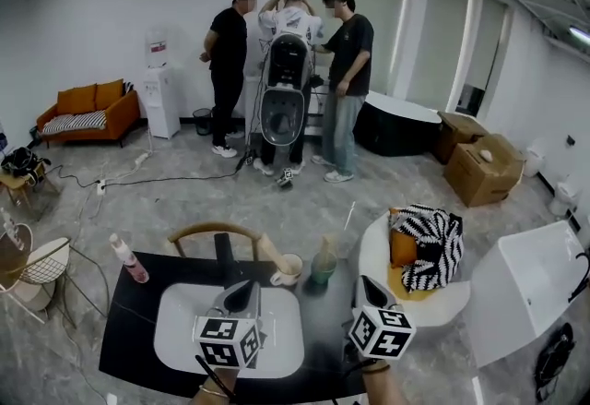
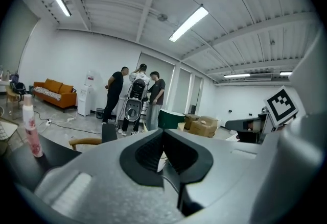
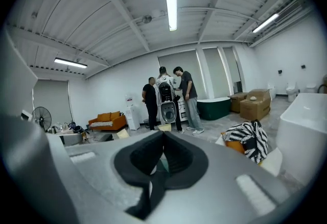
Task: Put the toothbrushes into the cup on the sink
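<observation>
Toothbrush (image 1: 266, 250), by the look of it, leans from the cup (image 1: 289, 272); your left gripper (image 1: 241, 294) and right gripper (image 1: 371, 291) are both clenched on nothing.

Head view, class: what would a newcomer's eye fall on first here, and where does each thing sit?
Three people stand round a tall white-and-black machine at the back, mid-picture. At the bottom edge, the left hand-held gripper and right hand-held gripper, each with a marker cube, are shut over a black counter holding a white sink. An orange sofa stands out at far left.
</observation>
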`<state>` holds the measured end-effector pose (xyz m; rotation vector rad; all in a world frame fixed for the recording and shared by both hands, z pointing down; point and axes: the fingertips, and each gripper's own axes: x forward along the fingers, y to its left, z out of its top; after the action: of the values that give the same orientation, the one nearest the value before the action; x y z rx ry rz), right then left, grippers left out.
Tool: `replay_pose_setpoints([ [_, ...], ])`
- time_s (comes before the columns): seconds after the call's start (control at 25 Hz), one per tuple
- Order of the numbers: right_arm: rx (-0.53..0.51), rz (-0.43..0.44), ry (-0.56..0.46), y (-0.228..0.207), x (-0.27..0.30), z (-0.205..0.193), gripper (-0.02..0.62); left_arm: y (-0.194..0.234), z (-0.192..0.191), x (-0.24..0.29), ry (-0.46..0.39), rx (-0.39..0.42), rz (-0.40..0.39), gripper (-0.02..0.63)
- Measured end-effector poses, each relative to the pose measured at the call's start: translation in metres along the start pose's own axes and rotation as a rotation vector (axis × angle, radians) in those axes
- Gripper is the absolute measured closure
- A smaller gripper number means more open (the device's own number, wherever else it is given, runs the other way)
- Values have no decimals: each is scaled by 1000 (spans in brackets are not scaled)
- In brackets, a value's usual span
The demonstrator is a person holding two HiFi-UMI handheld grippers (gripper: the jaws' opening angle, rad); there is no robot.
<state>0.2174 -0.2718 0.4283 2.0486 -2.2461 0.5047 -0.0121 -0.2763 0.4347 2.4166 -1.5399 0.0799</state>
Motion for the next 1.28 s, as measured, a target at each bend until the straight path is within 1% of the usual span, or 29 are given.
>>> replay_pose_setpoints([
  [0.16, -27, -26, -1, -1, -12, -5, 592, 1, -3, 2, 22, 28, -7, 598],
  [0.52, -57, -34, 17, -4, -23, -8, 592, -14, -6, 4, 32, 25, -32, 598],
  [0.76, -69, -24, 22, -6, -21, -5, 592, -13, -5, 4, 28, 24, -11, 598],
  [1.0, -55, -7, 15, -11, -19, -2, 592, -15, -7, 3, 24, 20, 3, 598],
  [1.28, -81, 1, 22, -13, -19, -2, 592, -18, -9, 3, 21, 6, 18, 598],
])
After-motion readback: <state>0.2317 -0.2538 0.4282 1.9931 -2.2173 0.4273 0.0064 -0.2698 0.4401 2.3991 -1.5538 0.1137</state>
